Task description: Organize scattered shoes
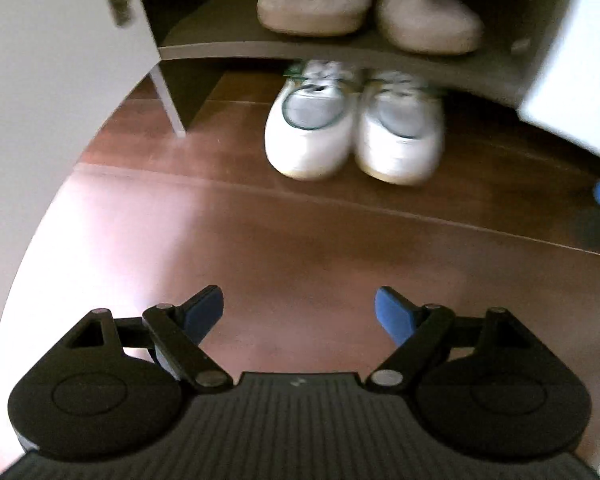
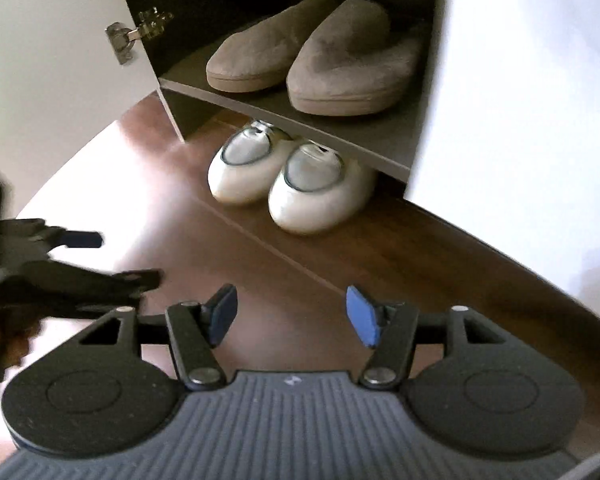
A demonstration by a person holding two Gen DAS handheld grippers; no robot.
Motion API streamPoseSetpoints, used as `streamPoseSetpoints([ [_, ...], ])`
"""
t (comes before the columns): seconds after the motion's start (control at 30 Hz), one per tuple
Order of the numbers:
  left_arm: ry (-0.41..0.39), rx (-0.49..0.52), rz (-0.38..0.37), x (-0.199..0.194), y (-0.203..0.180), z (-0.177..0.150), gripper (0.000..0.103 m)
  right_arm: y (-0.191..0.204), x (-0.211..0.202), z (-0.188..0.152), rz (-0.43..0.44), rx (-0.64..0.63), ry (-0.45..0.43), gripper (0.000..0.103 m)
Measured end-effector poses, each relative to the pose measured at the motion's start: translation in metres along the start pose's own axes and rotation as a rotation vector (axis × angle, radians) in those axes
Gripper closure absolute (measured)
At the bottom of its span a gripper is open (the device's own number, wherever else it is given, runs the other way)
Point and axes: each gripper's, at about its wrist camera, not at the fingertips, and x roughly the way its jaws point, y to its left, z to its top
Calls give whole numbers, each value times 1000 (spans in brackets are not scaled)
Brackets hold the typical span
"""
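A pair of beige suede slippers sits side by side on the grey cabinet shelf. Directly below, a pair of white leather sneakers stands side by side on the reddish-brown wooden floor, heels tucked under the shelf, between the open white cabinet doors.

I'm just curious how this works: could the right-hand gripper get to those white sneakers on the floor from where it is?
Probably yes. The right gripper is open and holds nothing, and only bare wooden floor lies between it and the white sneakers. Their heels sit under the shelf, but the toes stick out.
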Motion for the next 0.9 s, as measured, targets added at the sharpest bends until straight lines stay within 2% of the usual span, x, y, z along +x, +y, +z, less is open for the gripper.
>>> streamPoseSetpoints([
  [0.03, -2, 8, 6, -42, -4, 2, 18, 5, -28, 8, -19, -6, -2, 44],
  [0.13, -55, 21, 19, -129, -10, 28, 15, 24, -99, 36, -75, -6, -47, 37],
  [0.2, -74, 17, 20, -174, -9, 42, 13, 43, -162, 63, -118, 31, -121, 34],
  [0.23, -78, 16, 22, -184, -9, 53, 13, 51, -185, 73, -133, 49, -149, 31],
  [0.3, -77, -5, 3, -242, -1, 78, 11, 72, -238, 94, -170, 108, -206, 27],
  [0.33, -80, -29, -13, -274, 6, 91, 11, 80, -258, 102, -182, 134, -227, 25],
  [0.37, -81, -33, -16, -283, 9, 91, 11, 85, -271, 107, -186, 155, -241, 22],
  [0.4, -93, -44, -27, -314, 15, 100, 11, 93, -290, 113, -189, 185, -260, 21],
  [0.43, -113, -38, -22, -346, 19, 107, 11, 105, -323, 121, -189, 232, -292, 19],
  [0.47, -117, -36, -20, -353, 18, 108, 11, 112, -342, 125, -189, 257, -311, 17],
  [0.5, -134, -13, 12, -382, 18, 111, 10, 121, -365, 128, -184, 274, -322, 17],
  [0.57, -146, -15, 64, -420, 17, 111, 8, 139, -412, 130, -170, 291, -344, 14],
  [0.6, -150, -49, 83, -447, 17, 108, 7, 146, -429, 129, -162, 288, -355, 12],
  [0.67, -152, -149, 49, -493, 15, 94, 6, 157, -459, 123, -148, 277, -377, 7],
  [0.7, -153, -166, 41, -504, 11, 89, 5, 162, -476, 116, -144, 268, -394, 7],
  [0.77, -158, -249, 26, -546, -1, 60, 5, 172, -514, 98, -139, 248, -430, 5],
  [0.83, -152, -262, 23, -563, -10, 44, 5, 185, -559, 73, -171, 228, -435, 5],
  [0.9, -113, -245, -5, -595, -27, 24, 5, 199, -599, 54, -191, 218, -439, 1],
])
